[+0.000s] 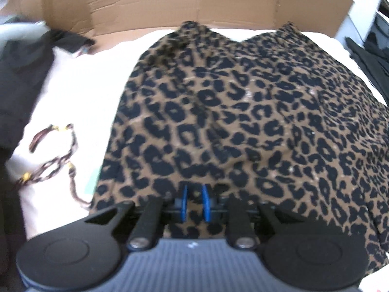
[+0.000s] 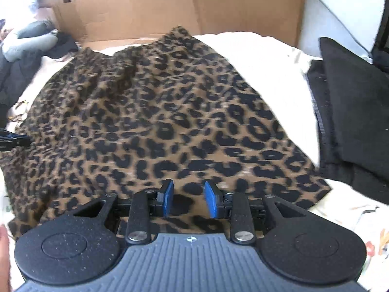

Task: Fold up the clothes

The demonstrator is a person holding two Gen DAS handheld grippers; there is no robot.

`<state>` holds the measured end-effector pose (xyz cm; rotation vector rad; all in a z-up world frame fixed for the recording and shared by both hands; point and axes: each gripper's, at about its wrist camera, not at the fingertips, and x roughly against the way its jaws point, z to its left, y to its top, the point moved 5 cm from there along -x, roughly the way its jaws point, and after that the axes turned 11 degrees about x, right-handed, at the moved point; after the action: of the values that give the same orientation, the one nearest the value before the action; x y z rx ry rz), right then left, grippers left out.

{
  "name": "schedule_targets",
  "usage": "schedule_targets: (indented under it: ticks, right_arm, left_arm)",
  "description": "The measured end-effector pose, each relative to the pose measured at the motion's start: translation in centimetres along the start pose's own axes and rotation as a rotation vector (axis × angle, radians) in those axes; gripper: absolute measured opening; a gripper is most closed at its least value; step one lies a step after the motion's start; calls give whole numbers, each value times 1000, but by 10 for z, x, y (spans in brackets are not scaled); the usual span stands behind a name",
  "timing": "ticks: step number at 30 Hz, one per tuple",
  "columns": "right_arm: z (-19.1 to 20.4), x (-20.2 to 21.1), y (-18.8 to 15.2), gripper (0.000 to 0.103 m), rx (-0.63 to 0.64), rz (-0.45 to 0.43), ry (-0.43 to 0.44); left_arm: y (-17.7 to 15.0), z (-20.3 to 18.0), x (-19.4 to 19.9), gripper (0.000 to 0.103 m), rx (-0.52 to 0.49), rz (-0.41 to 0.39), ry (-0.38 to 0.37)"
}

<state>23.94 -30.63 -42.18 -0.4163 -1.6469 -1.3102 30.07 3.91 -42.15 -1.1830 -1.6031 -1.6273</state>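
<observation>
A leopard-print garment (image 1: 243, 112) lies spread on a white bed cover (image 1: 80, 92), its two far corners toward the cardboard. My left gripper (image 1: 195, 203) hovers over the garment's near edge with its blue pads (image 1: 185, 202) a narrow gap apart; flat fabric shows through the gap and nothing is pinched. In the right wrist view the same garment (image 2: 165, 112) fills the middle. My right gripper (image 2: 189, 199) is over its near hem, its blue pads (image 2: 168, 198) set wider apart, with only the cloth below between them. The left gripper's tip (image 2: 14, 141) shows at the garment's left edge.
A brown cardboard sheet (image 1: 194, 4) stands along the far side of the bed. Dark clothes (image 1: 22, 77) lie on the left and a braided cord (image 1: 53, 155) rests on the cover. Black folded clothes (image 2: 352, 112) are stacked on the right. A person's hand (image 2: 3, 250) shows at the lower left.
</observation>
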Motion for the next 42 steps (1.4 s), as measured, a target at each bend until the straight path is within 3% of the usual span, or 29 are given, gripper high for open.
schedule_targets:
  ticks: [4,9,16,24,33,42]
  right_arm:
    - [37,-1,-3,35,54,-21,77]
    - [73,-5,-1,35,147,-15,131]
    - [79,-25,12,35,166,8,130]
    - [79,-37,-14,35,190,78,121]
    - [69,-21,-41,35,150,108,151]
    - [68,-13,-48,35,140,124,150]
  left_arm:
    - [-1,2,14,17,43,-11,-6]
    - [0,-27,32,21,61,-47,-130]
    - [-13,-86,26,24,18,11,-270]
    - [-52,-124,10,29,-102,108,-298]
    - [-69,-121,19,29,-158,169,-290]
    - [-70,-108,32,23,-138,204,-281]
